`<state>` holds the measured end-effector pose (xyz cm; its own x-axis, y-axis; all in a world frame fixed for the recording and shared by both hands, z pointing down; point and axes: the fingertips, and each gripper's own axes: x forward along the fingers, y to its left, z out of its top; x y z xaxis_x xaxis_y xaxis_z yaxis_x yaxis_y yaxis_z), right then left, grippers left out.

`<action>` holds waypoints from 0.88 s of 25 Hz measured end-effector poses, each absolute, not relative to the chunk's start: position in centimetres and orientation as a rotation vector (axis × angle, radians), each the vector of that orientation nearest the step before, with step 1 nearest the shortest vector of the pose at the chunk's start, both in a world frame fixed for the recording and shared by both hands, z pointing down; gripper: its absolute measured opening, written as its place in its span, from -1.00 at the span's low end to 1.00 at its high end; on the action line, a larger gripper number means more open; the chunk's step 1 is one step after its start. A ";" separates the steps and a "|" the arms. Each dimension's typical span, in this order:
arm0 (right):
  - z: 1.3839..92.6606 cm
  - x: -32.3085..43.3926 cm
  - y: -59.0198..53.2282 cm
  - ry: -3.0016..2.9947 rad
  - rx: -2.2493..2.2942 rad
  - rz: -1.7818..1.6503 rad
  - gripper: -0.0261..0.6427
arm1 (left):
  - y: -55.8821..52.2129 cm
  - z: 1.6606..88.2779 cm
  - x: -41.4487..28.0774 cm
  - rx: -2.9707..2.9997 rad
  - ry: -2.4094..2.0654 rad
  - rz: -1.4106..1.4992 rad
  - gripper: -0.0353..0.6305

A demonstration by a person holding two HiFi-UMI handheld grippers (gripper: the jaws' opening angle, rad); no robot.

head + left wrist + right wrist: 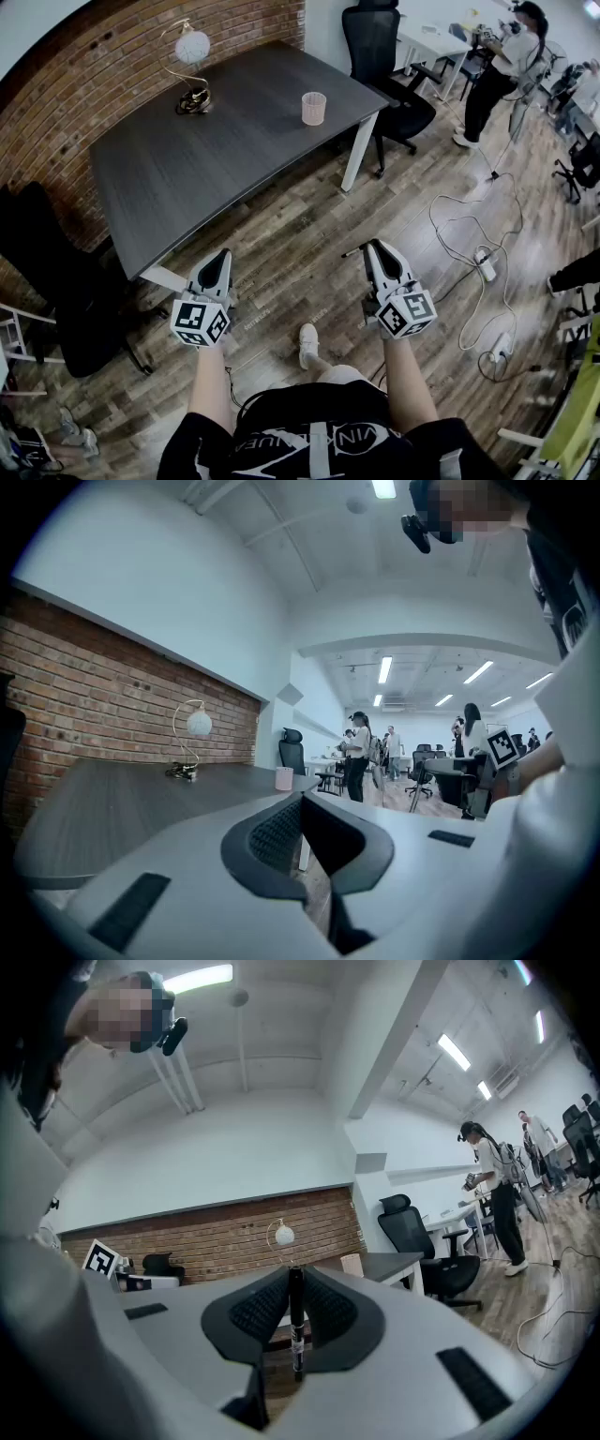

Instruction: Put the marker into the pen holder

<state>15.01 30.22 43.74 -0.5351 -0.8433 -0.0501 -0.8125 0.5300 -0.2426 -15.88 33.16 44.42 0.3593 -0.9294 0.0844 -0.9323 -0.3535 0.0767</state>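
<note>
The pink pen holder stands on the far right part of the dark table, with nothing seen in it. It shows small in the left gripper view and the right gripper view. My right gripper is shut on a black marker, which stands upright between its pads; the marker's end sticks out left of the tips. My left gripper is shut and holds nothing. Both grippers hang over the wood floor, well short of the table's near edge.
A curved lamp with a white globe stands at the table's far left. Black office chairs sit behind the table and at the left. Cables and power strips lie on the floor at right. People stand in the background.
</note>
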 end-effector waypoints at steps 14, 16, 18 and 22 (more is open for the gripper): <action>45.2 14.7 19.7 2.607 -1.416 -0.341 -0.75 | 23.1 45.8 -16.1 2.458 -1.716 0.078 -0.85; 45.3 14.7 18.5 2.602 -1.411 -0.343 -0.75 | 22.0 46.0 -16.0 2.455 -1.717 0.082 -0.85; 45.3 14.7 17.3 2.597 -1.404 -0.348 -0.75 | 20.9 46.1 -16.0 2.452 -1.721 0.082 -0.85; 45.2 15.3 15.5 2.599 -1.392 -0.350 -0.75 | 19.0 46.0 -15.3 2.451 -1.730 0.070 -0.85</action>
<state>15.31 15.46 45.22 -0.5488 -0.8350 -0.0408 -0.7944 0.5360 -0.2858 -15.31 18.99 46.03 0.3374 -0.9339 0.1184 -0.9404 -0.3287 0.0875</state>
